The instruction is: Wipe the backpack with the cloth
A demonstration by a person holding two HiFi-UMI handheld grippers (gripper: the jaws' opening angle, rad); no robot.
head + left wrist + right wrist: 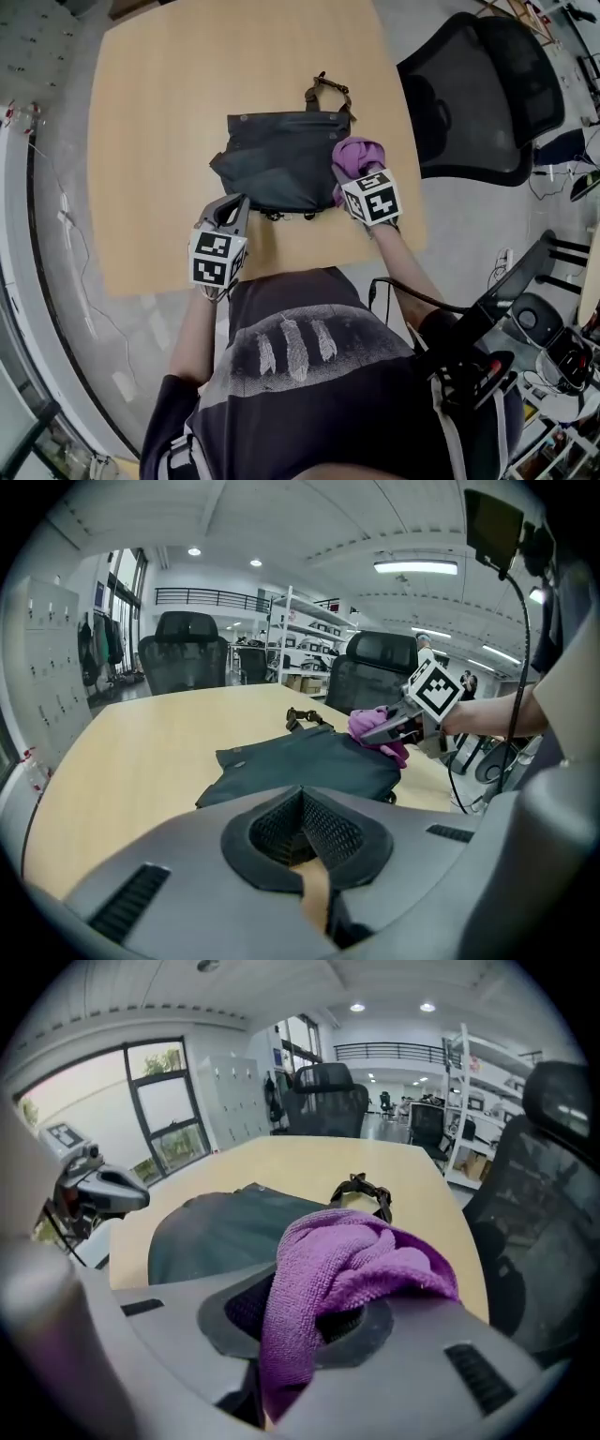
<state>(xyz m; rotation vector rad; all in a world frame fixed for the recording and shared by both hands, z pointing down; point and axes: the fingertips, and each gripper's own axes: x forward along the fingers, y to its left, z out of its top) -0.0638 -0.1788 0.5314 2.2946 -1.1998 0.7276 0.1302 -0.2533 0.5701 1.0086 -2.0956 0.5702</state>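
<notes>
— Purple cloth (357, 155)?
— Clenched in the right gripper (349, 184) fingers, at the dark backpack (277, 164)'s right edge on the worktop (159, 122).
— Left gripper (233, 210)?
— Fingers pressed together, empty, beside the backpack.

Light wooden table (159, 141), dark backpack (277, 159) lying flat near its front edge

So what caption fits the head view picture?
Right gripper holds a purple cloth at the dark backpack on the table.
</notes>
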